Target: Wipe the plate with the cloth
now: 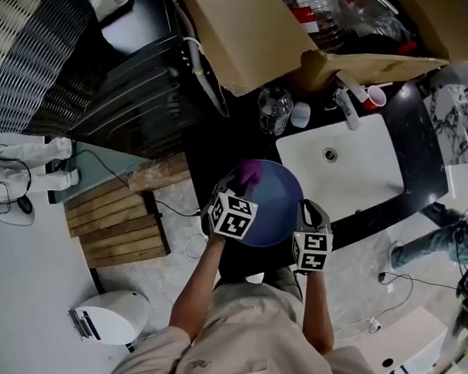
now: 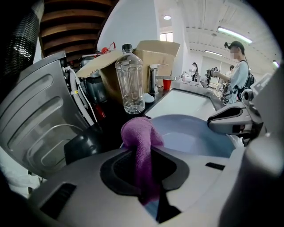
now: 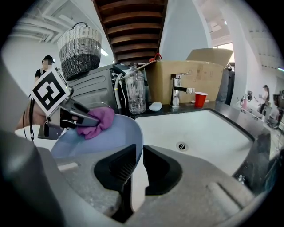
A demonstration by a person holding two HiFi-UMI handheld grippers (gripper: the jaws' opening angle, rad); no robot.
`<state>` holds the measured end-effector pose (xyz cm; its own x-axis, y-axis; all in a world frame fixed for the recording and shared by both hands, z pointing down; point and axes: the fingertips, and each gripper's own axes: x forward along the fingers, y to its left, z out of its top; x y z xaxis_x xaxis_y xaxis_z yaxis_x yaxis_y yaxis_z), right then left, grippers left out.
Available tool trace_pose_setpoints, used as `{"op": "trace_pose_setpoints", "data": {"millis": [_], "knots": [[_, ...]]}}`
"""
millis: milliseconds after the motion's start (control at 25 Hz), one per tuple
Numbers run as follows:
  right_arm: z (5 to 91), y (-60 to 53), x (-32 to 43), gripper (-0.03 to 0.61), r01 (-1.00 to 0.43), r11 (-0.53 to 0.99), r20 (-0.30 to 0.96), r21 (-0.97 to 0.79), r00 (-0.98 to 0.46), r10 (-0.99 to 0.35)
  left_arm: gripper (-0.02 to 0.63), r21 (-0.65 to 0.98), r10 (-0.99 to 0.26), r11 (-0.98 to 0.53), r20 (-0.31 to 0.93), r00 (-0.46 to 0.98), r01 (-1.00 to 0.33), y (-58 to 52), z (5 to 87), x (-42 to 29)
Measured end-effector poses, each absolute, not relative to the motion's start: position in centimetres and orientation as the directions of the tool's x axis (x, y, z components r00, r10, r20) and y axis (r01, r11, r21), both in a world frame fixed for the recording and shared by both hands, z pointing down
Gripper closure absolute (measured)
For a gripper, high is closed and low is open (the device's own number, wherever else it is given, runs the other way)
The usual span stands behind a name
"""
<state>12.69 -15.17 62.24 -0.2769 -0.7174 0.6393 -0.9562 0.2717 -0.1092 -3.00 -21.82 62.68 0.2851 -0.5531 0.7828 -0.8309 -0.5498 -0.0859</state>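
the white sink (image 1: 356,178) is set in the black counter (image 1: 416,130). the blue plate (image 1: 277,208) is held tilted over the counter's front edge, just beside the sink, probably so its face lies open. the right gripper (image 3: 136,155) is clamped on the plate's near rim to steady it. the left gripper (image 2: 142,166) pinches the purple cloth (image 2: 140,135) against the far rim, ready to wipe.

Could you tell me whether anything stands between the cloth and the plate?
Nothing visible does: the cloth in the left tool seems to touch the plate, which the right tool holds by its rim.
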Motion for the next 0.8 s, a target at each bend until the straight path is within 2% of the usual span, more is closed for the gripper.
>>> {"op": "trace_pose_setpoints", "data": {"millis": [800], "knots": [[62.1,-11.7,11.6,0.502,-0.954,0.272,0.637,-0.128,-0.290,-0.715,0.552,-0.122,-0.536,-0.574,0.803,0.259,-0.810,-17.8,61.9,-6.3]]}}
